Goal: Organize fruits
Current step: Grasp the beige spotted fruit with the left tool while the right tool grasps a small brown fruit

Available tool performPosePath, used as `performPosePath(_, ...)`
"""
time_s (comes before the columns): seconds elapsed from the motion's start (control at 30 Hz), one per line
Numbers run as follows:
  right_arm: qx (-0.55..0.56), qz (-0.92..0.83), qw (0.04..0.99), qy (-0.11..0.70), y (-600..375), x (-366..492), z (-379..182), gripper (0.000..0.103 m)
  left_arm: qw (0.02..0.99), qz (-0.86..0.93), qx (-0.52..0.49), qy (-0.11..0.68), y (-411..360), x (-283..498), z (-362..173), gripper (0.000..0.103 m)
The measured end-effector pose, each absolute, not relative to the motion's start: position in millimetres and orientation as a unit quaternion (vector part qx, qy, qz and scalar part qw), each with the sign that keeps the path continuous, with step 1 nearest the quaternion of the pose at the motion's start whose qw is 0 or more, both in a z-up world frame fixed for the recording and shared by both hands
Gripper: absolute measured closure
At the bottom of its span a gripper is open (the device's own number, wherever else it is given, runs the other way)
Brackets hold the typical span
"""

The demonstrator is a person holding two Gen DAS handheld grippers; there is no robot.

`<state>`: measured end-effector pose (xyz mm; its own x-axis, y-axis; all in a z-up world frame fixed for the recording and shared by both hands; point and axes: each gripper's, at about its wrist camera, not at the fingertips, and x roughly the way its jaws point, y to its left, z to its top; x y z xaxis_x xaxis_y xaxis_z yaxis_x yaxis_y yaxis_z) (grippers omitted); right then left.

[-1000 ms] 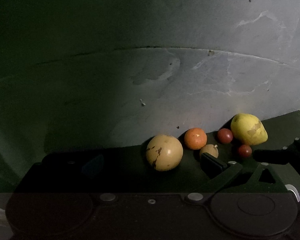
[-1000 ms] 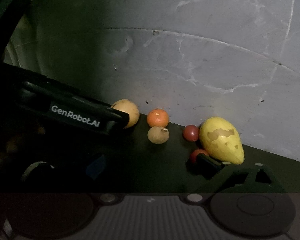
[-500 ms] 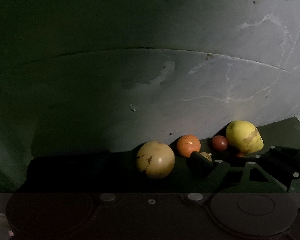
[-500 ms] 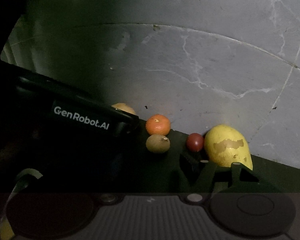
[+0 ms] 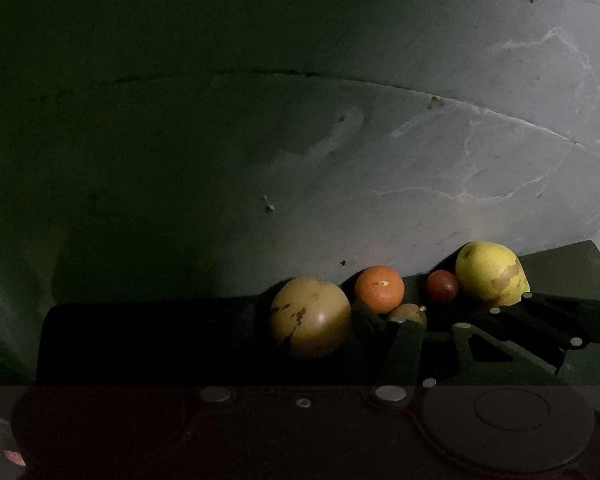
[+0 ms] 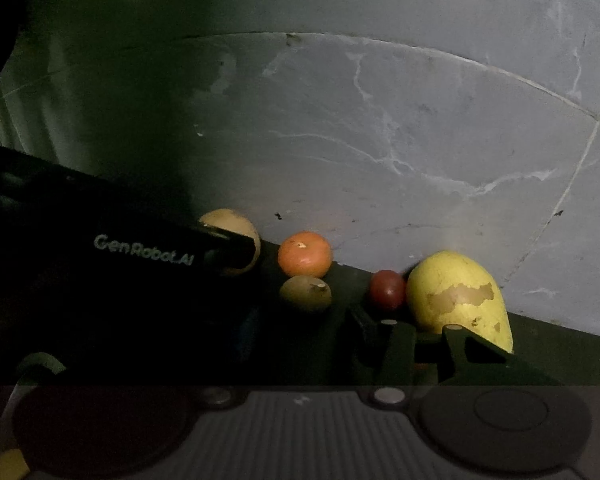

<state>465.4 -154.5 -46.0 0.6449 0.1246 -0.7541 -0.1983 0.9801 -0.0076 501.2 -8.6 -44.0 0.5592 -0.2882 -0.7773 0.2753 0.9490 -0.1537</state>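
Both tongs hang low over the dark desk, and it's too dim to tell if either is gaping or clenched. Right tongs (image 6: pixel 416 332) sit just beside the mango (image 6: pixel 456 296) and tomato (image 6: pixel 387 290). The orange (image 6: pixel 305 253) is near the far edge. Looks like approach stage; next up is centring on one fruit.

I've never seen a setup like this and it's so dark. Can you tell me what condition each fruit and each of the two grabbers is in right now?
Round yellow fruit: resting, brown-blotched skin.
Orange: resting, whole.
Small tan fruit: resting, stem showing.
Red fruit: resting beside the mango.
Mango: lying on its side, peel patchy.
Left gripper: too dark to tell.
Right gripper: too dark to tell.
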Motion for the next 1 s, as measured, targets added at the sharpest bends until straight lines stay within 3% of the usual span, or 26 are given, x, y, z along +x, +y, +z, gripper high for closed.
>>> performPosePath(0.33, -0.048, 0.094, 0.906, 0.410, -153.4, 467.7, -44.6, 0.065, 0.880, -0.158, -0.006, 0.449, -13.6, 504.1, -48.6, 0.047)
performPosePath(0.43, -0.050, 0.094, 0.906, 0.410, -153.5, 476.6, -47.1, 0.070, 0.879, -0.162, -0.009, 0.449, -14.4, 504.9, -48.5, 0.054)
performPosePath(1.0, -0.036, 0.080, 0.908, 0.409, -144.0, 438.7, -29.3, 0.070, 0.878, -0.149, -0.008, 0.454, -6.5, 474.5, -38.8, 0.054)
